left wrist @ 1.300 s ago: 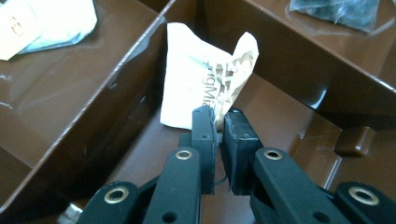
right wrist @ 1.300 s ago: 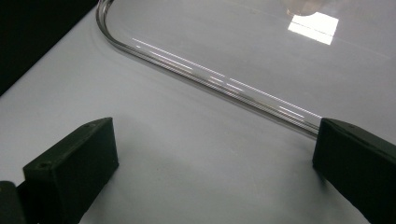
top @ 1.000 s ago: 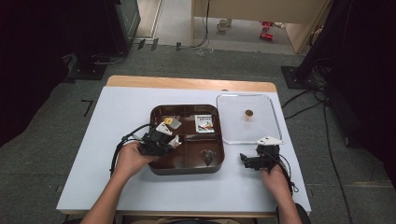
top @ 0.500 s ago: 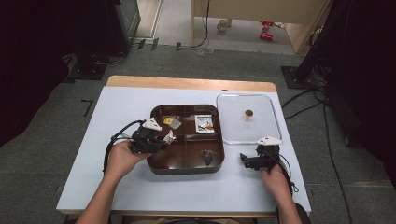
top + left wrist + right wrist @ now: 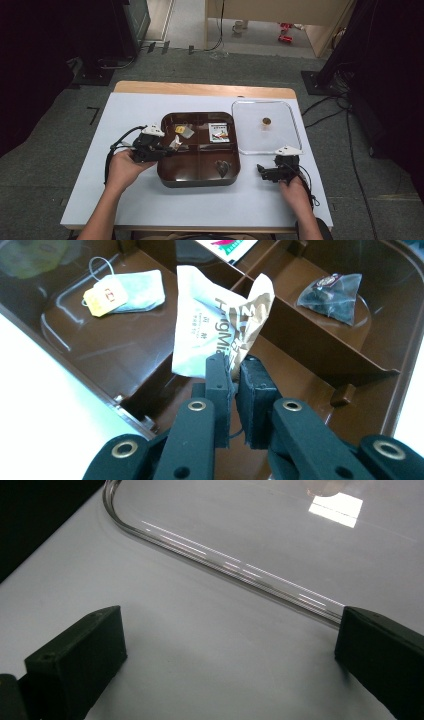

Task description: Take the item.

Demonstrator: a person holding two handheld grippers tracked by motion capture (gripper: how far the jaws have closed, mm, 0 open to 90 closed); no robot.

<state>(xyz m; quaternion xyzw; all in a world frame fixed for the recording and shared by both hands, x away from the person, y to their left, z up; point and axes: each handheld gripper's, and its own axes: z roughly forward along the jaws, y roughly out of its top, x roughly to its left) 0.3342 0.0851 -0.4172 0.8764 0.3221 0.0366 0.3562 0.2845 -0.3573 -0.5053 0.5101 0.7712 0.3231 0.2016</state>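
My left gripper point(image 5: 235, 372) is shut on a crumpled white paper sachet point(image 5: 210, 325) with grey print, held just above the brown divided tray point(image 5: 320, 347). From above, that gripper point(image 5: 172, 146) sits at the tray's left edge with the sachet point(image 5: 176, 142) sticking out of it. A tea bag with a yellow tag point(image 5: 135, 290) lies in one compartment and a dark pyramid tea bag point(image 5: 332, 292) in another. My right gripper point(image 5: 230, 655) stands open over bare white table, beside the clear lid's rim point(image 5: 225, 562).
A colourful packet point(image 5: 218, 132) lies in the tray's point(image 5: 200, 181) far right compartment. The clear lid point(image 5: 265, 145) with its small brown knob point(image 5: 266, 121) lies right of the tray. My right gripper point(image 5: 260, 171) rests near the table's front right.
My left hand has drawn back to the left and slightly up, carrying the sachet from over the tray's middle to its left edge. The right hand has stayed put.
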